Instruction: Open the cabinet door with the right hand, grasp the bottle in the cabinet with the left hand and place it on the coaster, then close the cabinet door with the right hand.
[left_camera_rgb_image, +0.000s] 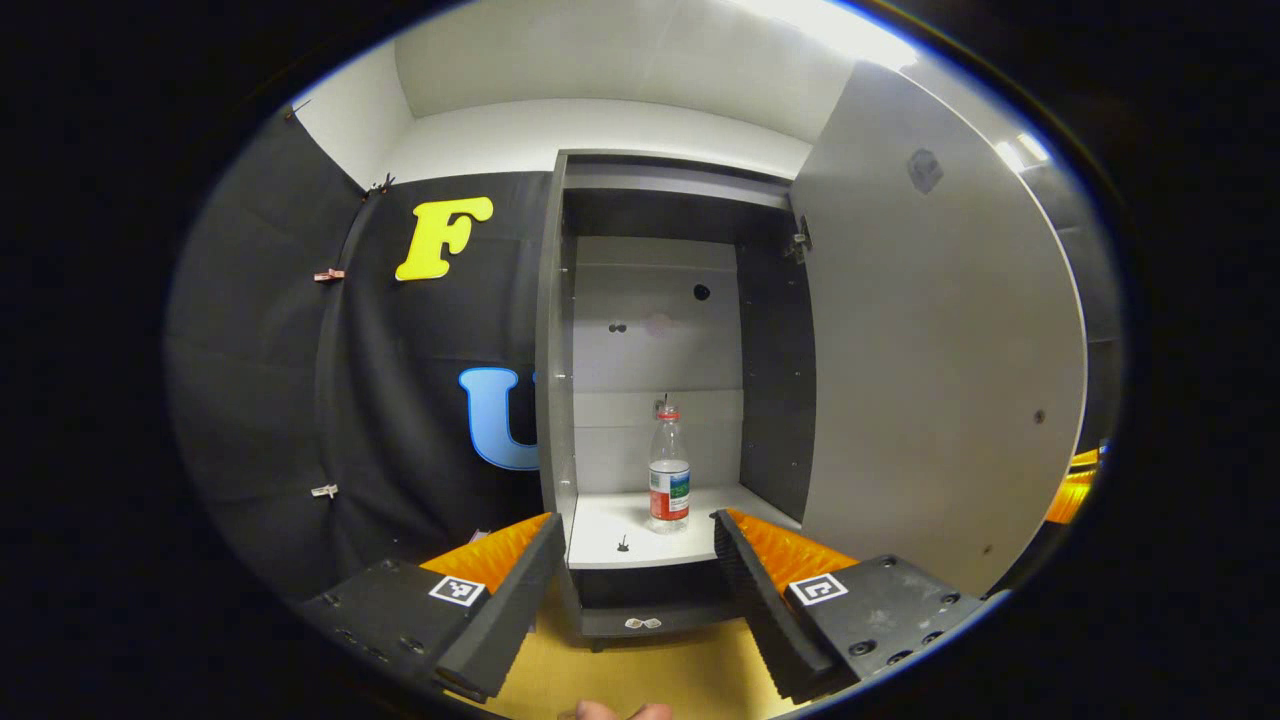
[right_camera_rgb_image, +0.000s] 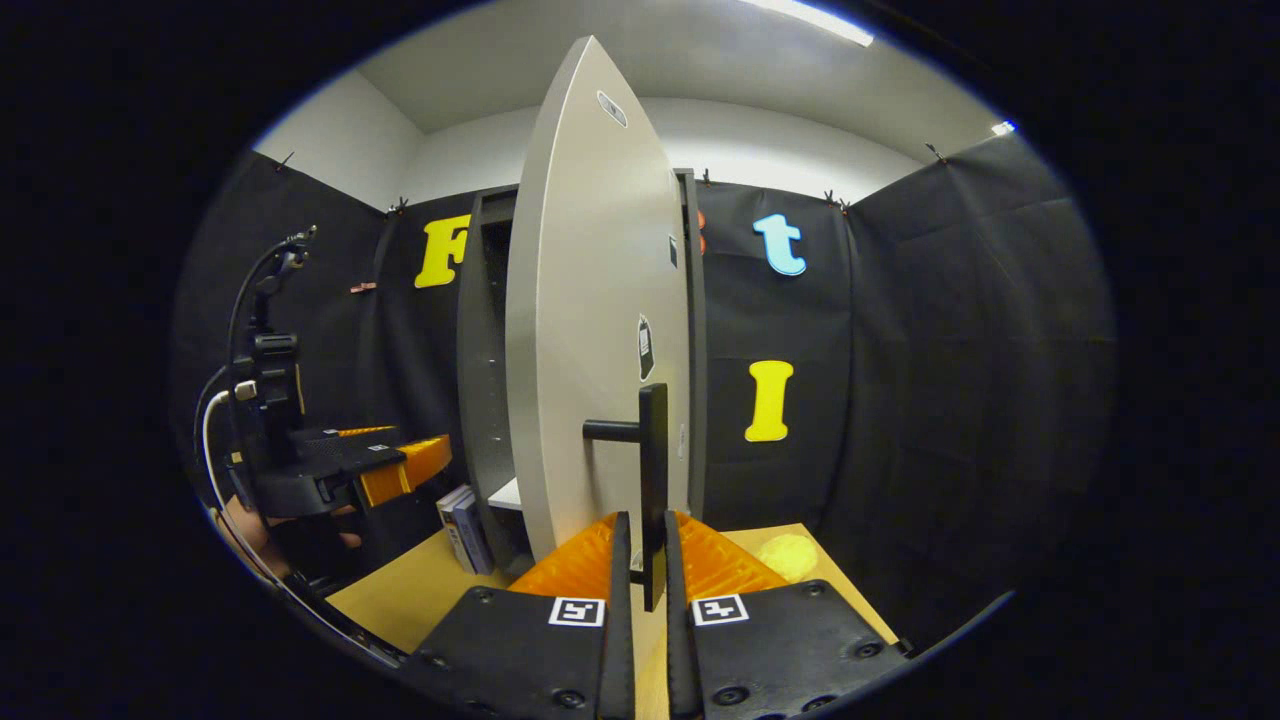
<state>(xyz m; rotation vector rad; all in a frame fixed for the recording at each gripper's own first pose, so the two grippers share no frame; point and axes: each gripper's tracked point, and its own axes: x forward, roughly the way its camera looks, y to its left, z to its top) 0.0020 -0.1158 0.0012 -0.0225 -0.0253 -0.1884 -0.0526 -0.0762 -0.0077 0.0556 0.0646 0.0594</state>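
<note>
The right gripper (right_camera_rgb_image: 640, 560) has its fingers pinched on the door handle (right_camera_rgb_image: 652, 470). The left gripper (left_camera_rgb_image: 640, 560) has fingers wide, aimed at the bottle (left_camera_rgb_image: 669, 470) standing on the cabinet shelf (left_camera_rgb_image: 610, 535). A careless reach could topple the bottle.

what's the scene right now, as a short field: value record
door: cabinet door swung open
handle: door handle clamped between the right gripper fingers
bottle: bottle upright on the cabinet shelf, untouched
left gripper: left gripper open, facing the bottle, short of it
coaster: yellow coaster on the table, right of the door, bare
books: books by the cabinet base
</note>
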